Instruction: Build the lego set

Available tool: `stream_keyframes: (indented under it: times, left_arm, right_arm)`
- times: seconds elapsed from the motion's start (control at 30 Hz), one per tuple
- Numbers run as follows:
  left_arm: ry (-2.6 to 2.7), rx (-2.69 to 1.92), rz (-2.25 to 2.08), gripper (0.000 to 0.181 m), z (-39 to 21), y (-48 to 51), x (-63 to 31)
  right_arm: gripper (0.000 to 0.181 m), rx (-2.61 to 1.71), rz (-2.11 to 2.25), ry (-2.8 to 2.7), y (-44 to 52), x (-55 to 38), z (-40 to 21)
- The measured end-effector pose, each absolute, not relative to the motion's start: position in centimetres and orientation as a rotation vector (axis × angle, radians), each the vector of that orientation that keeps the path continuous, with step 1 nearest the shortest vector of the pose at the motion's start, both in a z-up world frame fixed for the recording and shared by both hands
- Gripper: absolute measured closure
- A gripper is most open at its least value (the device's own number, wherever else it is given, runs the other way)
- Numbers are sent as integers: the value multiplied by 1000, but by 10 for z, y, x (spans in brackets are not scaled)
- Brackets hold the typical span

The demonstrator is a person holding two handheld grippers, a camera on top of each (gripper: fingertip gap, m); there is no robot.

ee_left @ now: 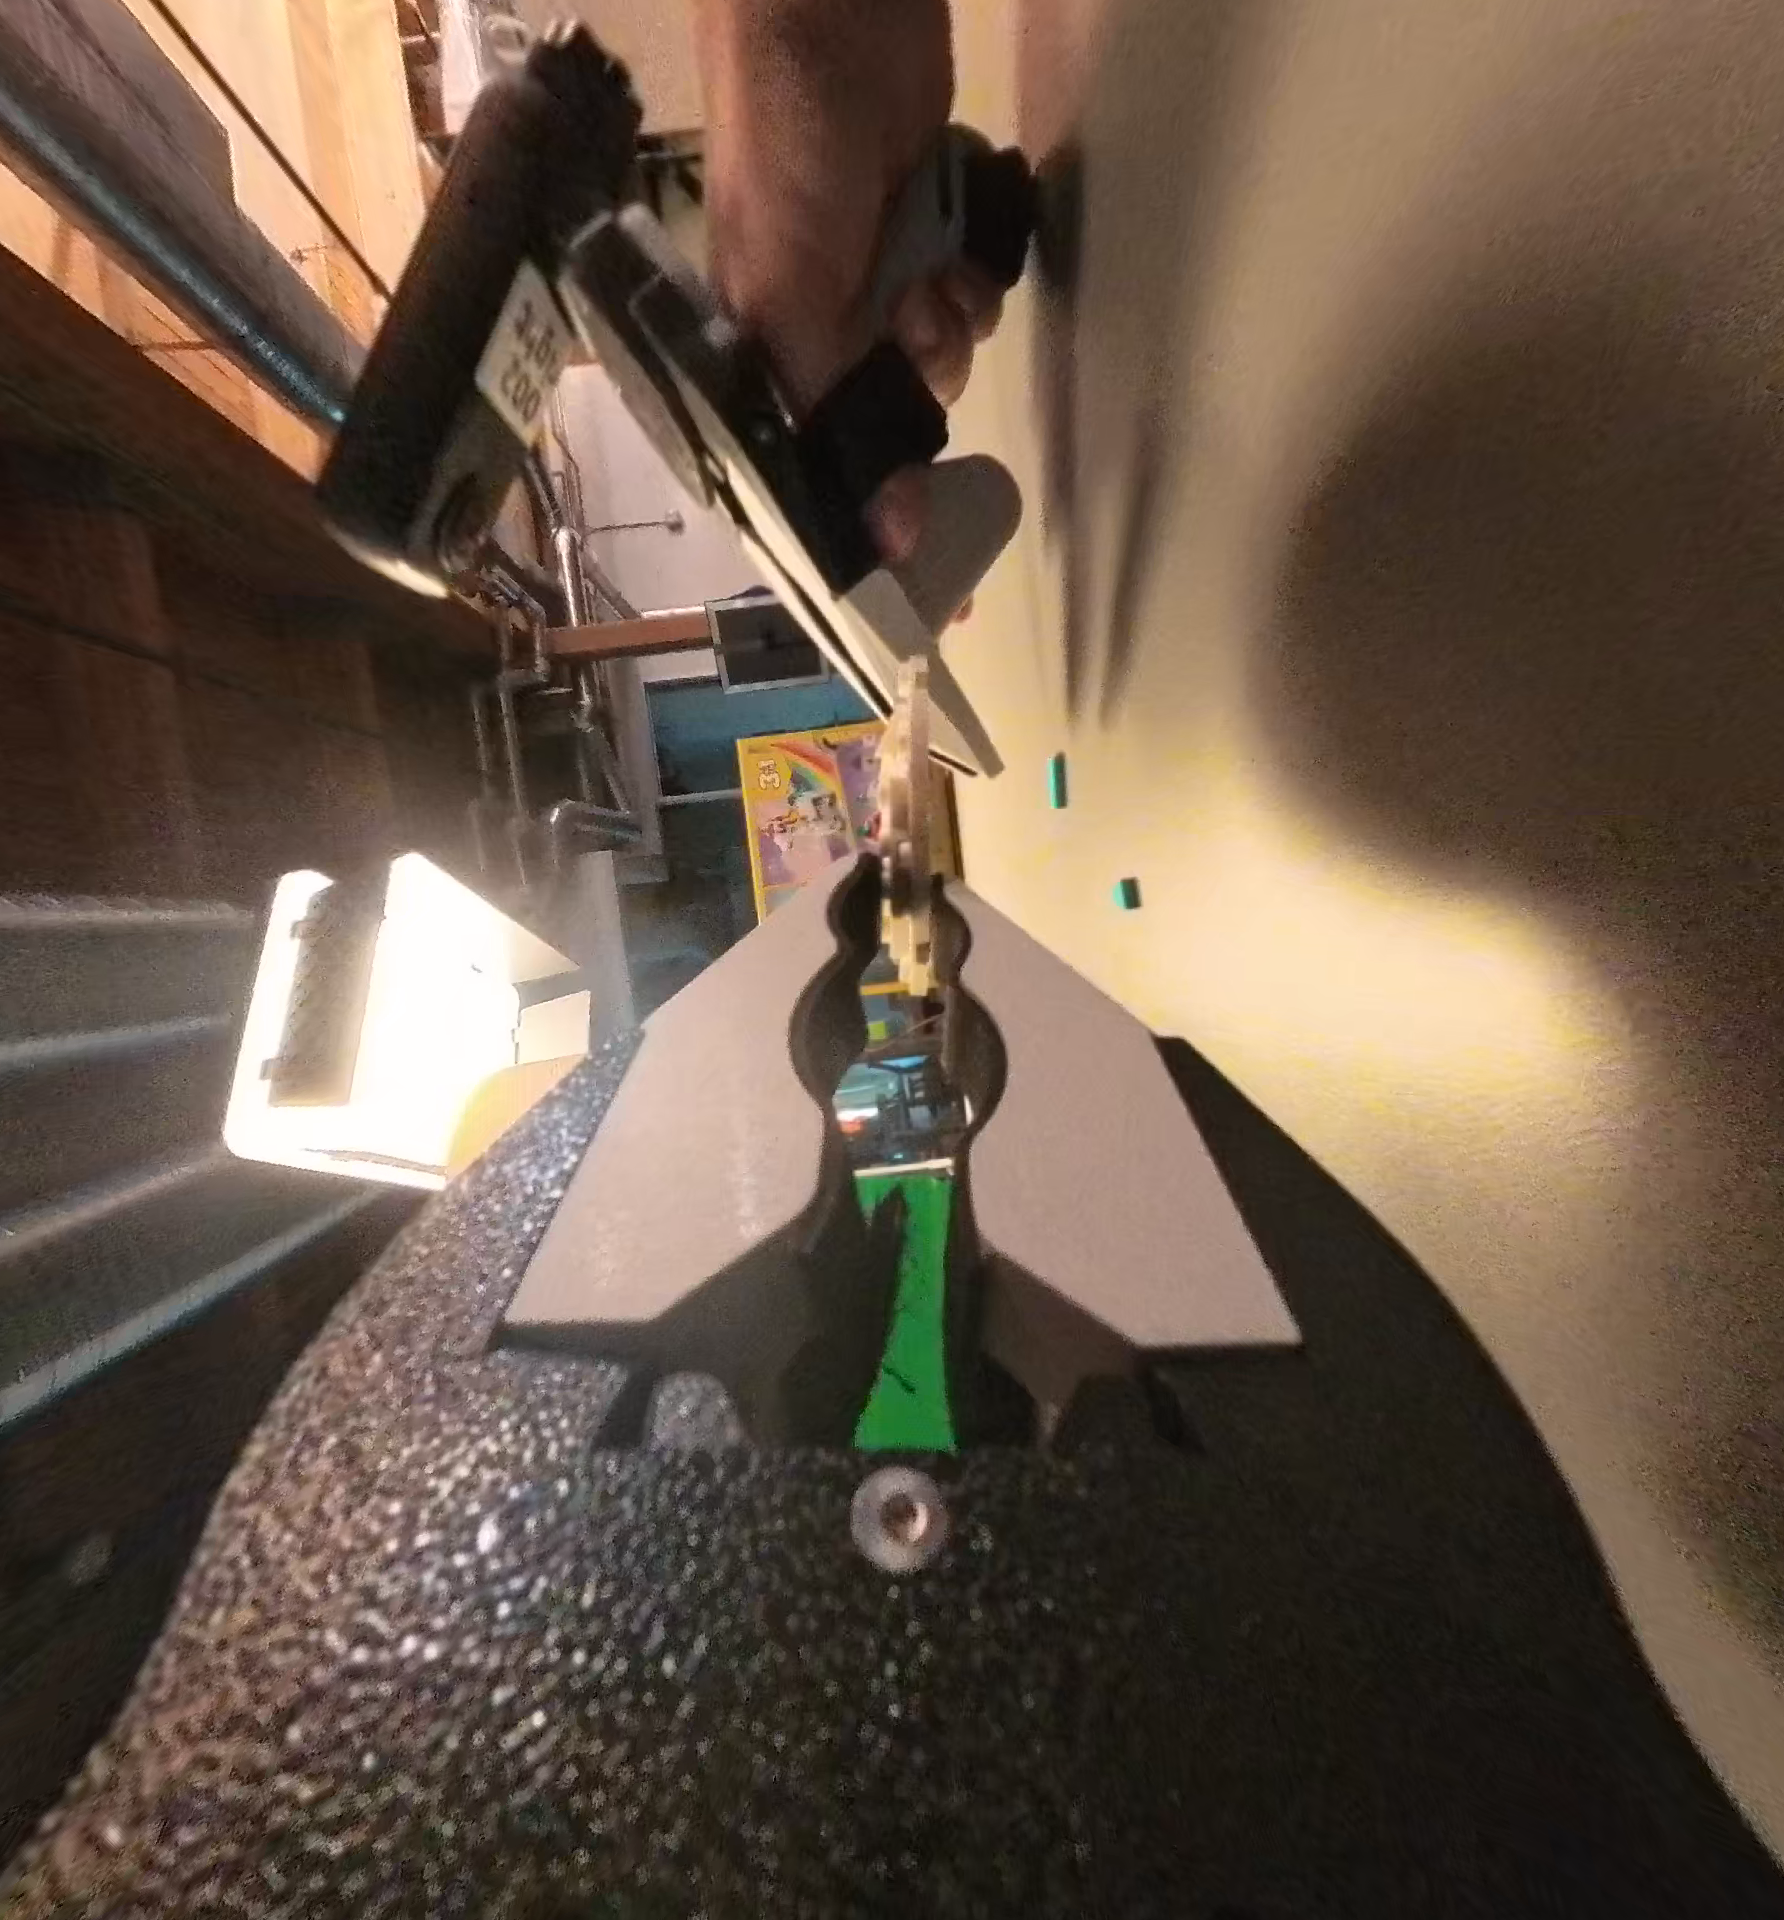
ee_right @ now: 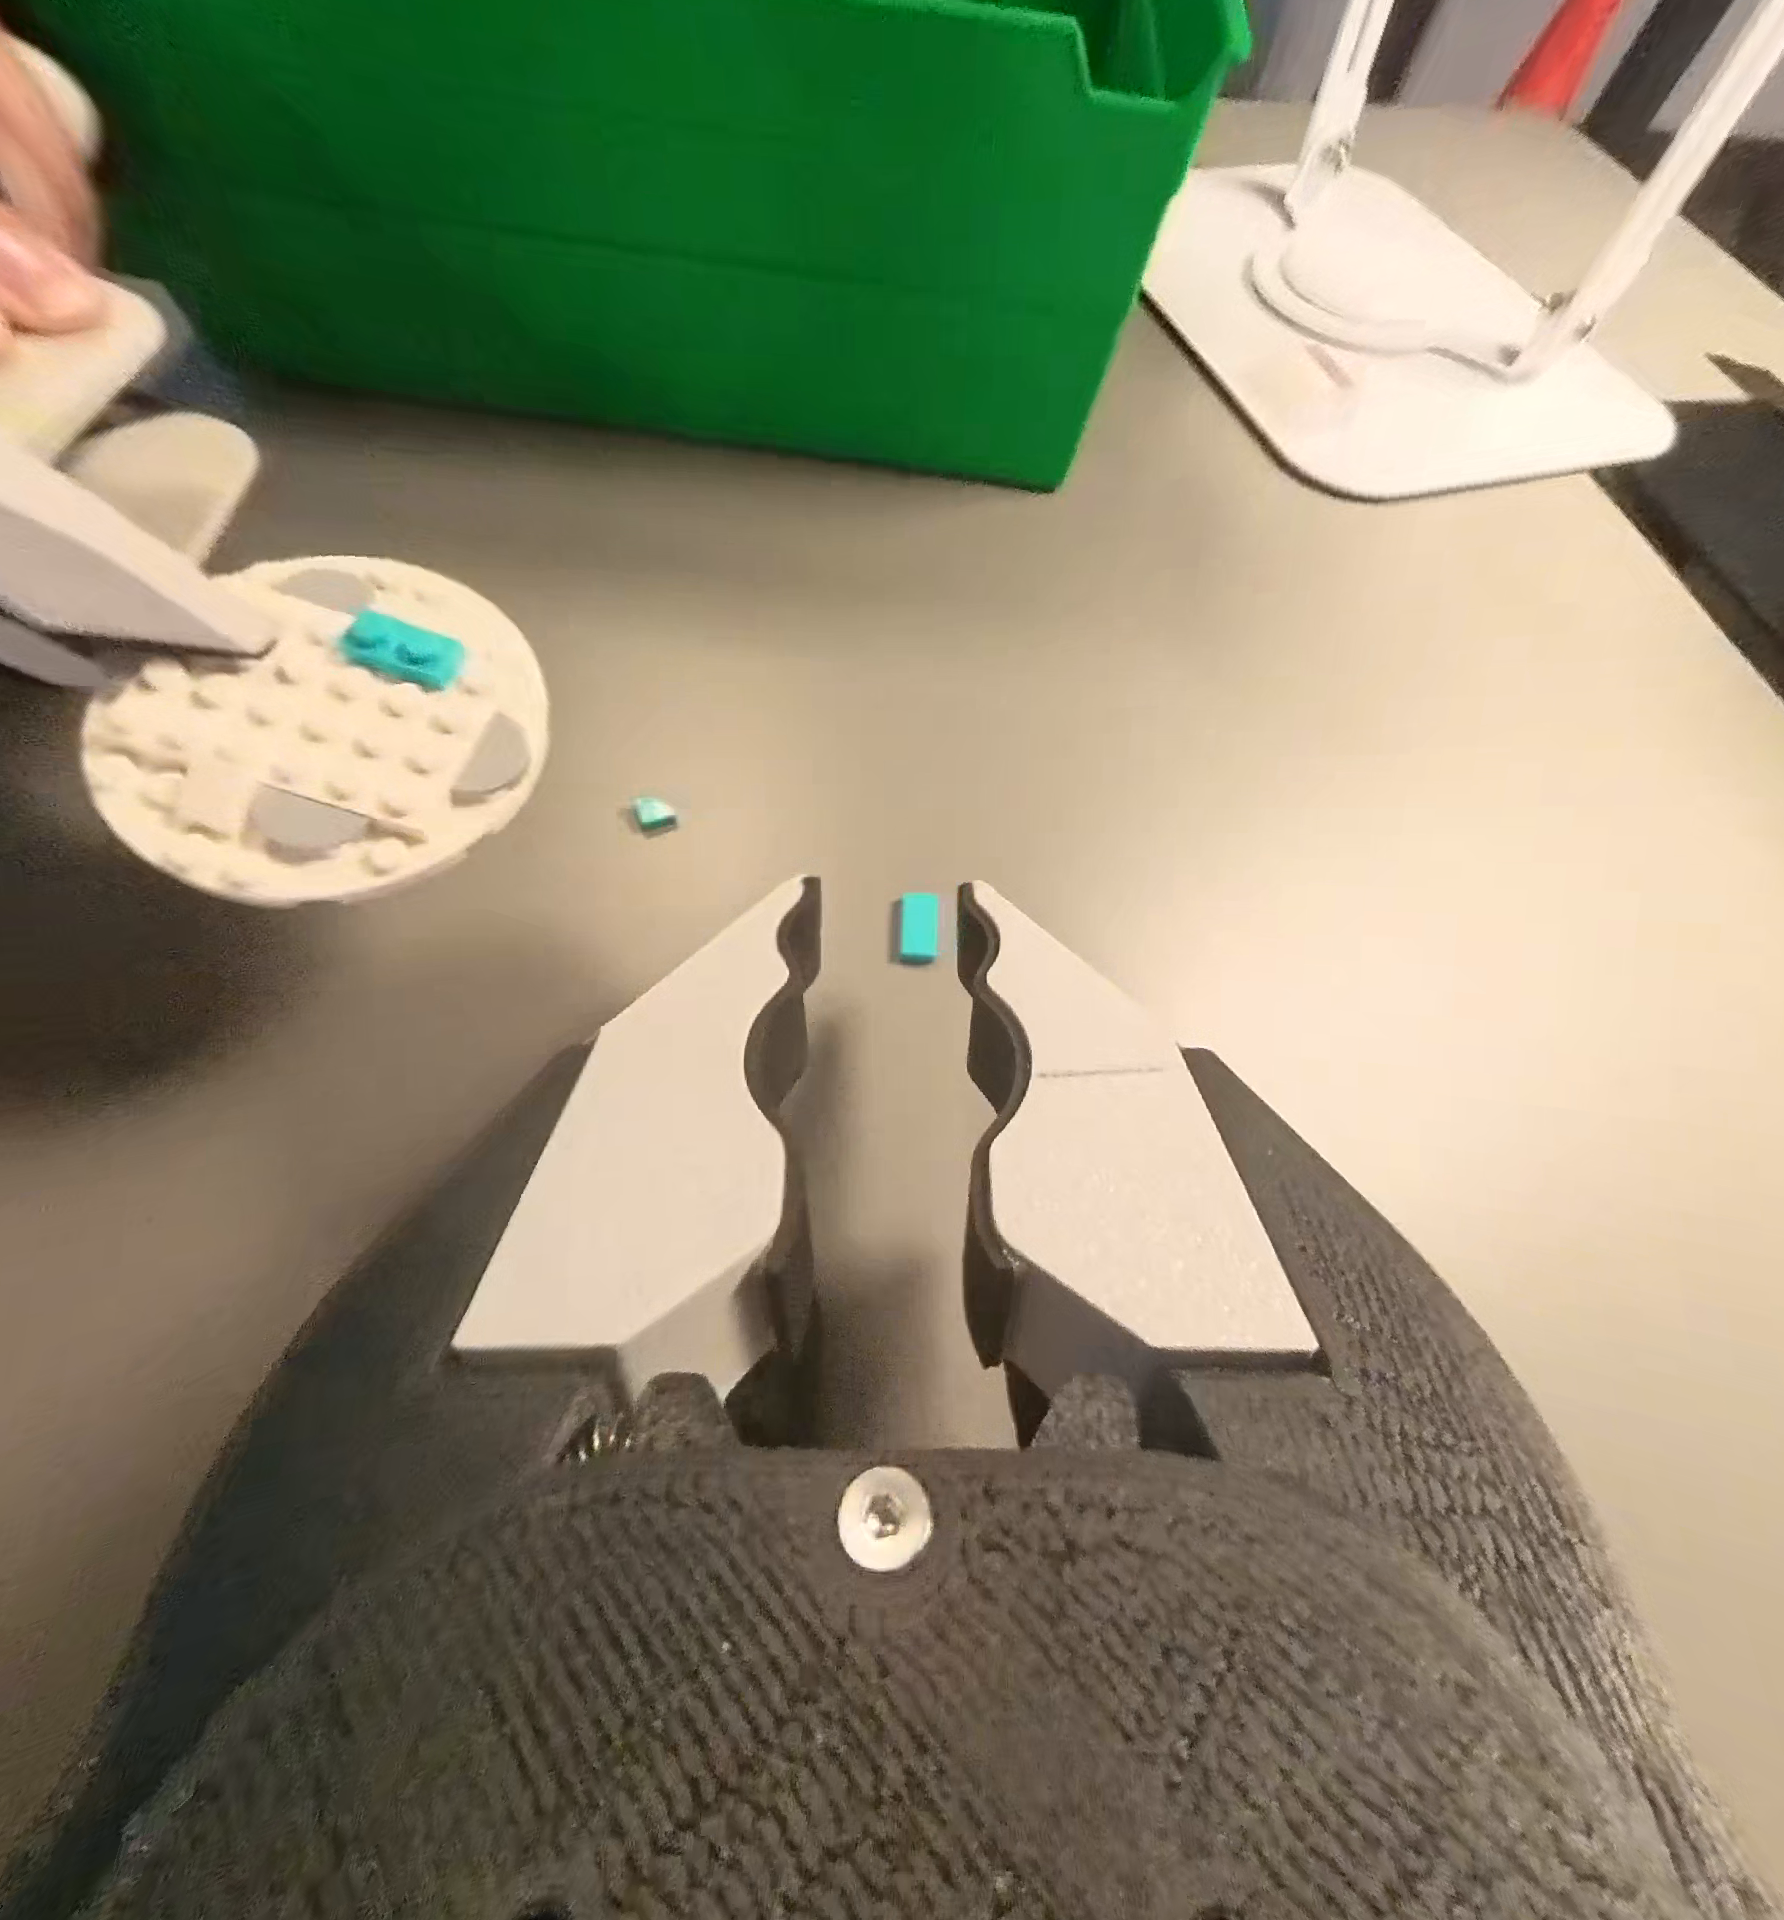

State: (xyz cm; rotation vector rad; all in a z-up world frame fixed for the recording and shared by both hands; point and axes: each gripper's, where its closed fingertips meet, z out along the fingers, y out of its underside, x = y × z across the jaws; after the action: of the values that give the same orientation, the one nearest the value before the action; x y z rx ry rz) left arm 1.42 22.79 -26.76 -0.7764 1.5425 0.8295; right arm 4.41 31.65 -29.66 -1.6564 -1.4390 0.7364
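Round white plate [ee_right: 311, 732] pinched at its rim by left gripper [ee_right: 244, 649], jaws closed; right gripper [ee_right: 888, 904] parted, holding nothing, 1 teal tile [ee_right: 915, 928] lying between its tips; bare table [ee_right: 1283, 831] rightward.

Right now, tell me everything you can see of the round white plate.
The round white plate looks like studded plastic. It carries smooth grey half-round tiles near its edge and one teal brick on top. The left gripper clamps its rim, apparently holding it above the grey table. The left wrist view shows it edge-on.
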Motion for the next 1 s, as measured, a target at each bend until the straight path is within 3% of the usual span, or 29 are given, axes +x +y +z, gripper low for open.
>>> stream_keyframes:
  times: [0.77, 1.0]
  left_arm:
    - [1552, -918, 1149, 175, -283, 248, 20]
    - [1478, -965, 1221, 176, -277, 246, 19]
  right_arm:
    - [175, -1855, 683, -1467, 328, 40, -321]
    - [176, -1775, 998, -1382, 284, 21, -268]
